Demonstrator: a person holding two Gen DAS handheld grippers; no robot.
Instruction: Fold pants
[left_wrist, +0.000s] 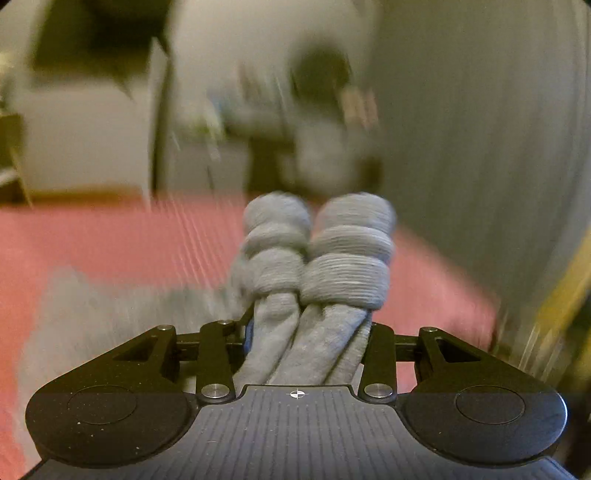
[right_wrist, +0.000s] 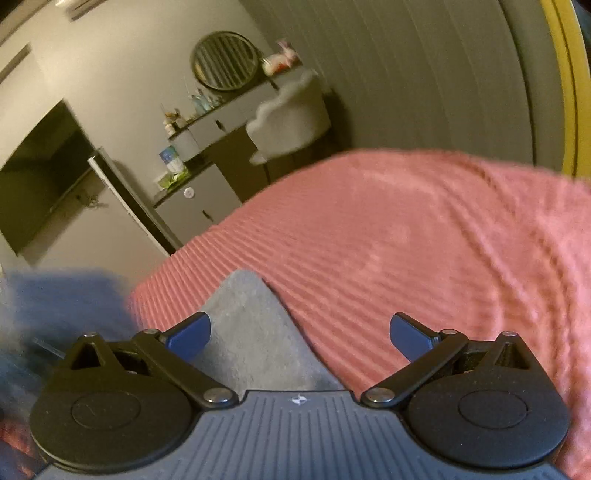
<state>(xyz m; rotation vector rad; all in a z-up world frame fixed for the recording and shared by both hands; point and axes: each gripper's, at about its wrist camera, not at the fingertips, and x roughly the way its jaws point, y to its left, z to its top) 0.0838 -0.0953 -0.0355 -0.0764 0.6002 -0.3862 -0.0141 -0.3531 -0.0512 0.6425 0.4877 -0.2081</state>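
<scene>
In the left wrist view, my left gripper (left_wrist: 308, 325) is shut on a bunched part of the grey pants (left_wrist: 317, 258). Two ribbed, gathered ends stick out past the fingers, which the cloth mostly hides. More grey cloth (left_wrist: 110, 306) trails off blurred to the left over the pink bedspread (left_wrist: 129, 240). In the right wrist view, my right gripper (right_wrist: 300, 332) stands open with its blue pads (right_wrist: 190, 332) wide apart. It hovers over a flat grey corner of the pants (right_wrist: 247, 332) lying on the bedspread (right_wrist: 406, 240), and the pads press on nothing.
A blurred blue shape (right_wrist: 62, 306) moves at the left of the right wrist view. Beyond the bed stand a white chair (right_wrist: 291, 118), a dresser with a round mirror (right_wrist: 225, 61) and bottles, and a dark screen (right_wrist: 40, 177). A ribbed grey wall (right_wrist: 424, 74) is on the right.
</scene>
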